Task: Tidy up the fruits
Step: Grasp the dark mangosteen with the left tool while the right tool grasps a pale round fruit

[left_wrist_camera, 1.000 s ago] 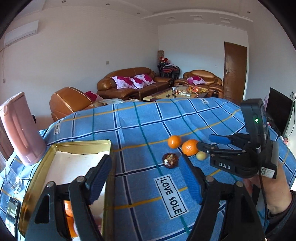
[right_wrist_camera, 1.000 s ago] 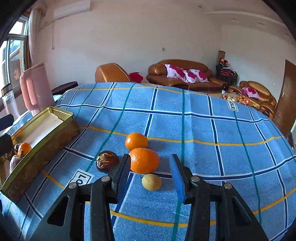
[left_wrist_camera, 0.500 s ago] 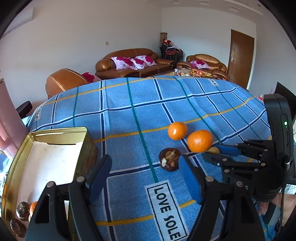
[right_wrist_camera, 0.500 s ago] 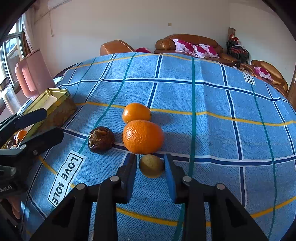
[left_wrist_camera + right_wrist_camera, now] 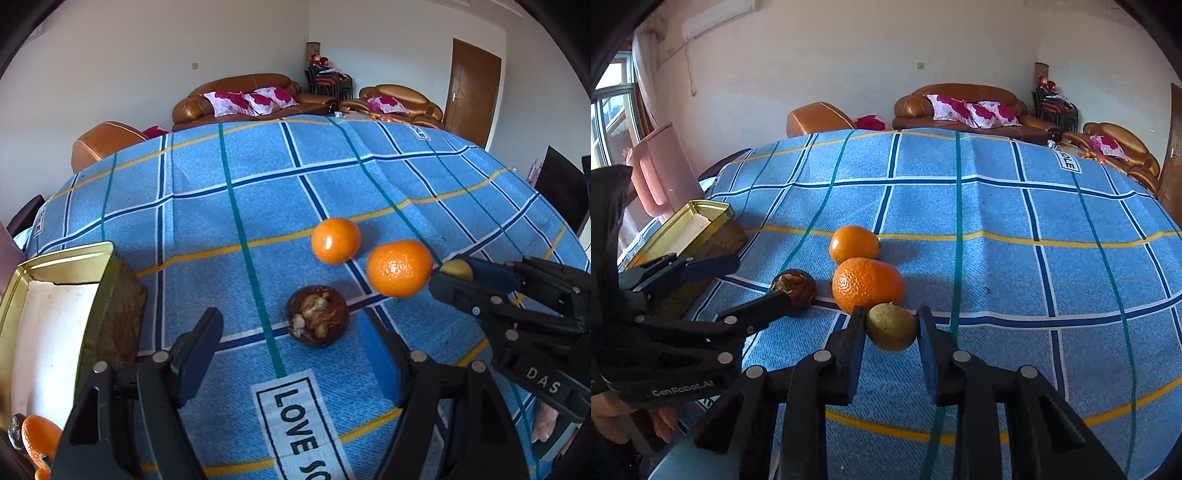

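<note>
A blue woven cloth (image 5: 997, 221), checked with dark blue, teal and yellow lines and printed with a "LOVE SOLE" label, covers the whole table. At its left edge stands a rectangular gold metal tin (image 5: 59, 266), open, with a pale white lining and a worn brown outer wall; one orange fruit (image 5: 38, 435) lies in its near corner. The left gripper (image 5: 291, 343), black plastic with flat blue pads, hangs with its jaws well apart and empty, one finger beside the tin's wall and the other just right of a round dark-brown mangosteen (image 5: 317, 315) whose cracked top shows pale dry flesh. In the right wrist view that finger's tip overlaps the mangosteen; whether it touches cannot be told. The right gripper (image 5: 892, 328) has its jaws drawn together and clamped on a small yellow-green fruit (image 5: 892, 326), smooth, matte and slightly oval, which sits low on the cloth between the pads. Just behind it, touching or nearly so, lies the larger orange (image 5: 868, 284), flattened and pebbly-skinned; beyond that sits the smaller orange (image 5: 854, 243), rounder and glossier. A pink plastic jug (image 5: 661, 170) stands past the tin.
</note>
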Tool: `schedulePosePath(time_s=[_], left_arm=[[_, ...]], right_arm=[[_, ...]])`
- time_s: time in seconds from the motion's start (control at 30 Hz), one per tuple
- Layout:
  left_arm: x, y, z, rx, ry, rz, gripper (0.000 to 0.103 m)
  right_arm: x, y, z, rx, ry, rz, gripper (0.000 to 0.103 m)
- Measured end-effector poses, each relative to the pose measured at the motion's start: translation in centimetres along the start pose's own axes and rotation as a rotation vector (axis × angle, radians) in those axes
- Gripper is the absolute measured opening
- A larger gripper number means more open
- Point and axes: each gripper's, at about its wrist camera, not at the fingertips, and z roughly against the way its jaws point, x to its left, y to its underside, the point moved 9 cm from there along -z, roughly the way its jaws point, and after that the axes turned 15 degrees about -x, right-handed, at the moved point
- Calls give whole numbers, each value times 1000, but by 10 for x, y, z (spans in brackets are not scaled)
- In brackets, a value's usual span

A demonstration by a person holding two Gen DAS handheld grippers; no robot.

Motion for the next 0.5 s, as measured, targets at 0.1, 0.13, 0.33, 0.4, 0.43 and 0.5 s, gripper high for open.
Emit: schedulePosePath(time_s=[0.1, 0.13, 0.33, 0.4, 0.43, 0.5], left_arm=[[-5, 1, -9, 24, 15, -5, 75], [-7, 1, -11, 28, 19, -5, 73], [-16, 4, -20, 70, 60, -32, 42], [-18, 6, -17, 69, 75, -36, 41], [-19, 6, -16, 66, 79, -37, 41], [-18, 5, -12, 53, 80, -32, 41]], right_arm=[[0, -4, 4, -28, 7, 7, 29], [1, -4, 4, -31, 6, 9, 29], [0, -7, 3, -40, -9, -5, 29], [1, -7, 4, -47, -12, -2, 29], [2, -8, 5, -51, -13, 0, 29], [2, -9, 6, -61, -13, 6, 29]])
